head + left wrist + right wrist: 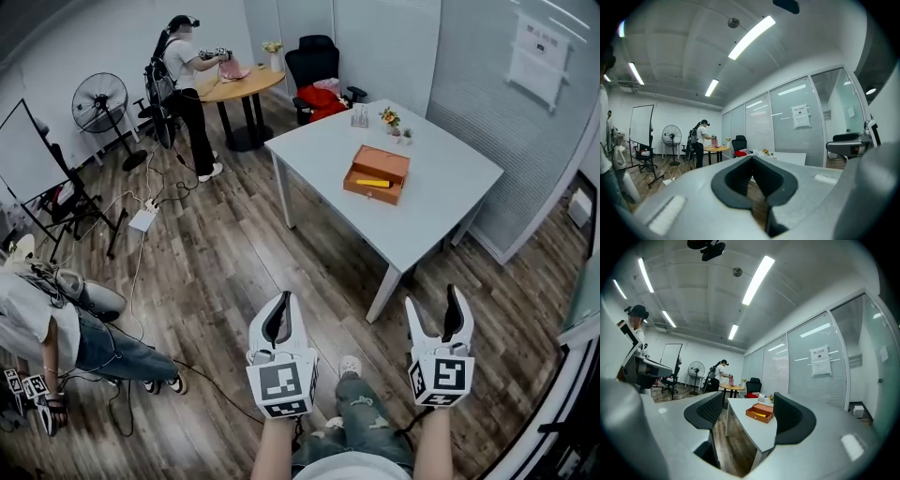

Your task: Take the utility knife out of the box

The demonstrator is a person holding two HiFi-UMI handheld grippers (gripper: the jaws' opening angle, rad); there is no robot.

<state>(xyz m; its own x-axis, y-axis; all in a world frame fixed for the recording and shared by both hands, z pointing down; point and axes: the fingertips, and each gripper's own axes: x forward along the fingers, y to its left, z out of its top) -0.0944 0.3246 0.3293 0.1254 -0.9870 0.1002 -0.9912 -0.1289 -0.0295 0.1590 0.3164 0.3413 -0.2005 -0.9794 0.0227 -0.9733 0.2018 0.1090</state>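
Presently, approach step: knife (373, 183) lies in open box (384, 162) on table (441, 202), well apart from person. Left gripper (281, 309) jaws together, empty; right gripper (434, 307) wide, empty. Next: walk up, reach into box.

No legible text, wall notice (820, 361) too small to read
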